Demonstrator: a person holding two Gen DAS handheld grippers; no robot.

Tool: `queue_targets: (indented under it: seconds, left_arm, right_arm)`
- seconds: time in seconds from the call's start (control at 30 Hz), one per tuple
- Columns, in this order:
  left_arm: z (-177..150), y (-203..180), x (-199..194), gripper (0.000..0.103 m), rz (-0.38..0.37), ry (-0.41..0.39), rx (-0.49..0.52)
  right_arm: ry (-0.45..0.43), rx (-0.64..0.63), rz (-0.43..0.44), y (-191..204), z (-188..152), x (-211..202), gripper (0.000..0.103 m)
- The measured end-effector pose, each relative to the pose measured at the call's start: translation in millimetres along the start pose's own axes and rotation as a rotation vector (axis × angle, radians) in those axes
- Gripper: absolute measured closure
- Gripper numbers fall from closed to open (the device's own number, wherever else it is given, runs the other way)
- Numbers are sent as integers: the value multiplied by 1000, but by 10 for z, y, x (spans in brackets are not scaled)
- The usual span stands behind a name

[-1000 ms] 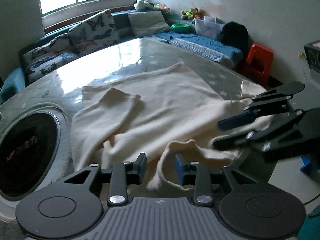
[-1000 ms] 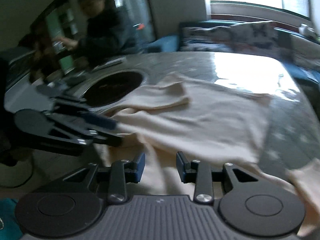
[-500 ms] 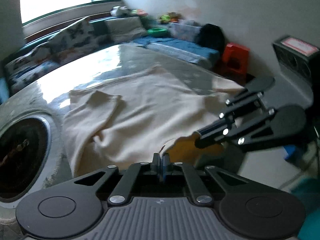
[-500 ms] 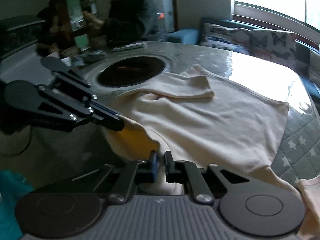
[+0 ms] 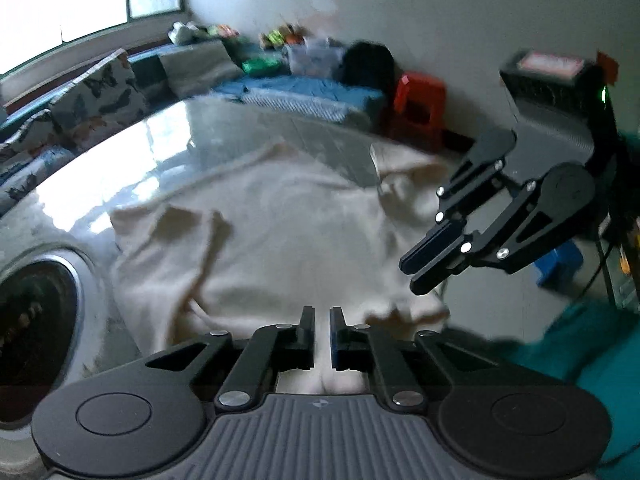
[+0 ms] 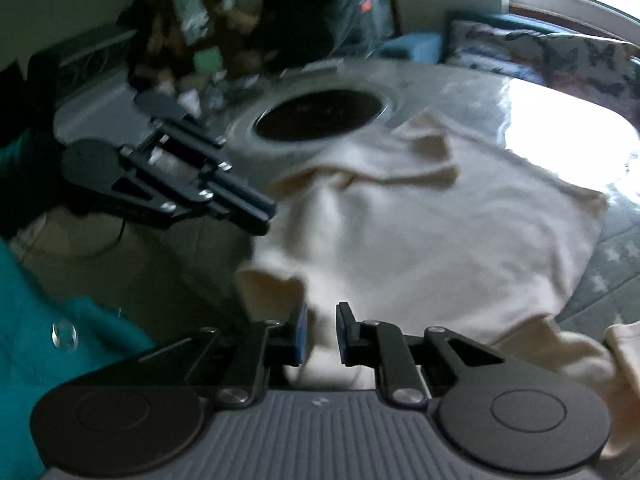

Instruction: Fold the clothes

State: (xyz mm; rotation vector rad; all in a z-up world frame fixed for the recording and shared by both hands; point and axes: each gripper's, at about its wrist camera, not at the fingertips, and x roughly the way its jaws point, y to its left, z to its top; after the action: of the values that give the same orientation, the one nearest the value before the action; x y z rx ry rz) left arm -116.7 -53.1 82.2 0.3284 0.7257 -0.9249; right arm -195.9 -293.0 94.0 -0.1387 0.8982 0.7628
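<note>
Both grippers have let go since half a second back: they were clamped on the near edge of the shirt and holding it up, now that edge has dropped and lies slack. Frames are motion-blurred, so fine detail is soft.

Table (image 5: 168,148): large, round, glossy grey top with a dark round inset (image 5: 28,316) at its left side in the left wrist view; same inset (image 6: 320,114) sits beyond the shirt in the right wrist view.

Shirt (image 5: 280,232): cream, spread across the table, rumpled. One short sleeve (image 5: 188,224) is folded over onto the body on the inset side. Near edge bunches up and hangs slightly off the table rim just in front of both grippers. From the right wrist view the shirt (image 6: 420,232) fills the middle, with a second loose cream piece at the far right edge; cannot tell whether it is the other sleeve.

Left gripper (image 5: 322,316): narrow gap between fingers, cloth visible through the gap, nothing pinched. In the right wrist view it (image 6: 264,216) looks nearly closed, tips clear of the fabric.

Right gripper (image 6: 322,312): slightly wider gap, cloth behind it, not gripping. In the left wrist view it (image 5: 412,276) hangs above the shirt's right edge, fingers close together.
</note>
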Motion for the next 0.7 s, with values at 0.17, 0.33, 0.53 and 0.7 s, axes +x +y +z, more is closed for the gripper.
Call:
queue_targets:
  seconds: [0.17, 0.33, 0.53, 0.7]
  left_arm:
    - [135, 49, 186, 95, 19, -34, -87]
    - [43, -118, 577, 95, -23, 54, -74]
    - [-87, -96, 685, 87, -26, 93, -97]
    - [-106, -98, 695, 86, -18, 91, -99]
  right_arm:
    - [-19, 18, -23, -48, -43, 24, 87]
    - [-39, 36, -47, -96, -86, 49, 86]
    - [-91, 107, -135, -276, -154, -38, 78]
    - [-176, 269, -366, -765, -297, -218, 74]
